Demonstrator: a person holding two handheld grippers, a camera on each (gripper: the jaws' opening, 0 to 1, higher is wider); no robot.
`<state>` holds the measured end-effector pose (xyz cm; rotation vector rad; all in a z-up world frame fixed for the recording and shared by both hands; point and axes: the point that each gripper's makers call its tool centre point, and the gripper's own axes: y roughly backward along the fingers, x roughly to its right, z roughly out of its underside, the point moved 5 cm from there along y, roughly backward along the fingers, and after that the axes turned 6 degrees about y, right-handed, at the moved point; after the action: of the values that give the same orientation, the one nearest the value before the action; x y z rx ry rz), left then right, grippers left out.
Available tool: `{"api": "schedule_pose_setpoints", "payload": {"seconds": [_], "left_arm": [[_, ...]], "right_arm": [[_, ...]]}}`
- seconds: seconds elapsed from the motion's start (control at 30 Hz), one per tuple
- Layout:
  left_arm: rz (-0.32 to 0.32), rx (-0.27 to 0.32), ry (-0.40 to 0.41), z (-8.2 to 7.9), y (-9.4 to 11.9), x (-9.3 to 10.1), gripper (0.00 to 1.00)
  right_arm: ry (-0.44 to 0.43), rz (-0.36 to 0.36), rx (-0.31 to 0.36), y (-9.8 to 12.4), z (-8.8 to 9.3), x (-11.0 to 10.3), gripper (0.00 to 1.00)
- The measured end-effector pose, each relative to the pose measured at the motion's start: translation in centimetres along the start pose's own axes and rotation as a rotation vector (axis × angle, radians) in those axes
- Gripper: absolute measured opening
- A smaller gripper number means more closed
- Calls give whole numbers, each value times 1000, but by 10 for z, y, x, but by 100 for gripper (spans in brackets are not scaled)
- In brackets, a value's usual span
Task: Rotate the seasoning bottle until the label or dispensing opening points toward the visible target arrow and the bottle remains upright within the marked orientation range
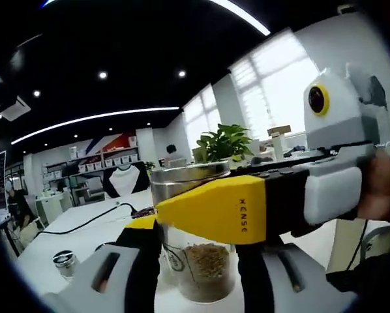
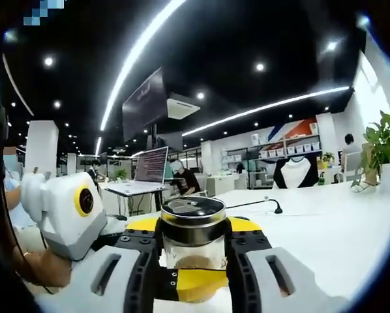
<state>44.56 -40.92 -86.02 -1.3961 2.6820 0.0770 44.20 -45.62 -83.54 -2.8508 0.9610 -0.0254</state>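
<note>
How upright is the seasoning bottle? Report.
Upright: the seasoning bottle stands vertical between the right gripper jaws, metal cap level on top.

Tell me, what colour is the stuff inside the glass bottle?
Light brown grains fill the bottom of the seasoning bottle, clearest in the left gripper view.

Both hand-held grippers, left and right, clamp inward together.

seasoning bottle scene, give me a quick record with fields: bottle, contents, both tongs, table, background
bottle: clear glass seasoning bottle with metal lid, upright
contents: brownish grains in the lower part
right tongs: jaws on either side of the bottle's body, shut on it
left tongs: jaws flank the bottle near its base
table: white table, black cable lying on it
background: potted plant, shelves, small jar on the table
</note>
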Motion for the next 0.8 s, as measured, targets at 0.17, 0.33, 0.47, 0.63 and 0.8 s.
{"api": "schedule_pose_setpoints", "payload": {"seconds": [0.17, 0.33, 0.47, 0.63, 0.8], "left_arm": [[87, 3, 26, -3, 1, 5, 47], [173, 22, 123, -3, 2, 8, 46], [191, 14, 117, -1, 2, 9, 46], [238, 17, 131, -2, 2, 10, 48], [303, 17, 145, -5, 3, 11, 48]], "right_arm": [[0, -31, 6, 6, -2, 3, 35], [27, -65, -2, 9, -4, 3, 35], [35, -91, 1, 10, -4, 0, 35], [47, -129, 1, 12, -5, -4, 35], [61, -166, 7, 14, -8, -8, 35]]}}
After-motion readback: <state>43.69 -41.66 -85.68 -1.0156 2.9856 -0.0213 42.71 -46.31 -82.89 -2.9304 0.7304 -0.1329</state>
